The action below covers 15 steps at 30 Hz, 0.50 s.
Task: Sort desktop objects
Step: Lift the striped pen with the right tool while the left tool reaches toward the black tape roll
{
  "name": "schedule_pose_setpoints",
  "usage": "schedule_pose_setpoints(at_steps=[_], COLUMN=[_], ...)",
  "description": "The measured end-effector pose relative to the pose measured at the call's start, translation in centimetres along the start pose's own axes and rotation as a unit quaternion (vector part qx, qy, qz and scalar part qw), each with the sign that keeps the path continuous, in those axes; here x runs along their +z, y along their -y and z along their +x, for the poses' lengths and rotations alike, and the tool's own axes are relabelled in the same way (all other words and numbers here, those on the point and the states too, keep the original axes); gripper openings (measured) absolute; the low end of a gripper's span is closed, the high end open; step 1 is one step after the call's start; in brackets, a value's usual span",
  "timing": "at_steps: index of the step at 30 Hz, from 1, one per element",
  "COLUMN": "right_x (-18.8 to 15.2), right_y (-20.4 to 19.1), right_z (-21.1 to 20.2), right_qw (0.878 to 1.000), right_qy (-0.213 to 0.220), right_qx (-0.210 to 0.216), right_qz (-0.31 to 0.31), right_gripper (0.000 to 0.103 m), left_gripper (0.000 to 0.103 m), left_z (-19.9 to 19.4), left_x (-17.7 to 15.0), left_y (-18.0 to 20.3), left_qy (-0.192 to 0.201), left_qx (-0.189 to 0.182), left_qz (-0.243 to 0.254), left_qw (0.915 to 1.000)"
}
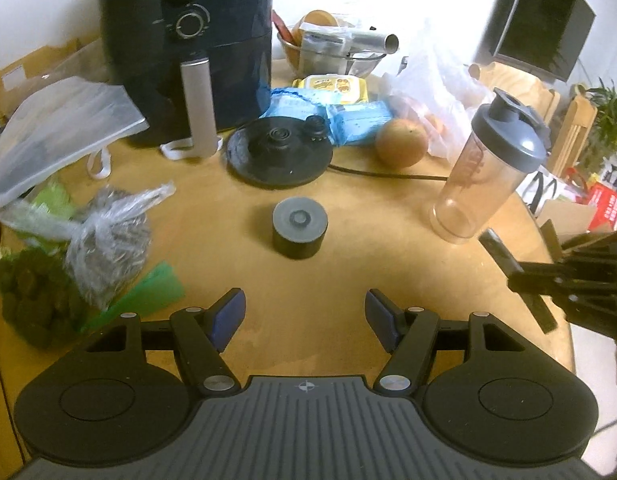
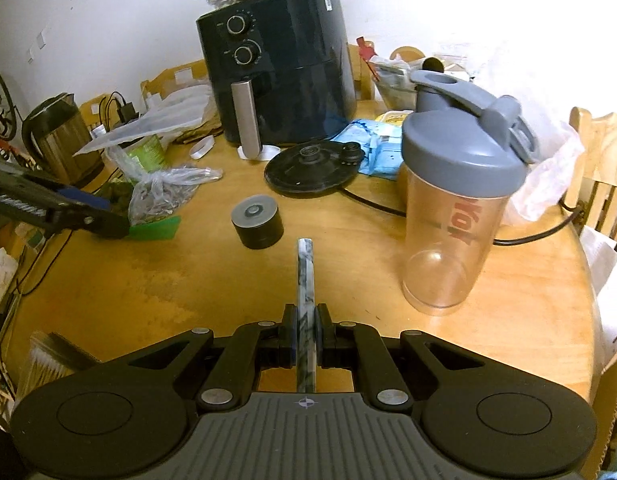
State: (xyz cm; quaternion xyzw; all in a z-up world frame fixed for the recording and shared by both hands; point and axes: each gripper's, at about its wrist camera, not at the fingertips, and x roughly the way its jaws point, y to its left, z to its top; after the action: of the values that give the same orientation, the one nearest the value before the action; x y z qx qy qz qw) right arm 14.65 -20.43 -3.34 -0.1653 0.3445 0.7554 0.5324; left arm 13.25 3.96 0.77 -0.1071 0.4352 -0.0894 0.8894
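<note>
My right gripper (image 2: 305, 320) is shut on a thin grey marbled stick (image 2: 304, 272) that points forward over the wooden table (image 2: 148, 288); it also shows in the left wrist view (image 1: 504, 260) at the right edge. My left gripper (image 1: 304, 312) is open and empty above the table, facing a small black round container with a grey lid (image 1: 299, 232), which also shows in the right wrist view (image 2: 257, 221). A clear shaker bottle with a grey lid (image 2: 456, 208) stands to the right of the stick, and shows in the left wrist view (image 1: 488, 176).
A black air fryer (image 1: 188, 48) stands at the back, a black kettle base (image 1: 279, 151) with its cord and an orange (image 1: 401, 142) in front of it. Plastic bags (image 1: 108, 236) and a green packet (image 1: 148, 296) lie at the left. A metal kettle (image 2: 56, 140) stands far left.
</note>
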Motion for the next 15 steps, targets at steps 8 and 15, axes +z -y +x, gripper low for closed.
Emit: schedule_pose_setpoints(at_steps=[8, 15], right_x=[-0.5, -1.2], right_y=[0.9, 1.6], right_z=[-1.3, -2.2], right_qw=[1.0, 0.999], right_qy=[0.008, 0.009], right_qx=[-0.007, -0.01], right_qz=[0.016, 0.031], right_gripper=[0.011, 0.011], left_gripper=[0.066, 0.066], left_z=[2.7, 5.6], left_x=[1.5, 2.6], left_y=[0.8, 0.8], left_qy=[0.005, 0.01], left_qx=[0.003, 0.01], left_qz=[0.027, 0.045], left_qw=[0.9996, 0.9989])
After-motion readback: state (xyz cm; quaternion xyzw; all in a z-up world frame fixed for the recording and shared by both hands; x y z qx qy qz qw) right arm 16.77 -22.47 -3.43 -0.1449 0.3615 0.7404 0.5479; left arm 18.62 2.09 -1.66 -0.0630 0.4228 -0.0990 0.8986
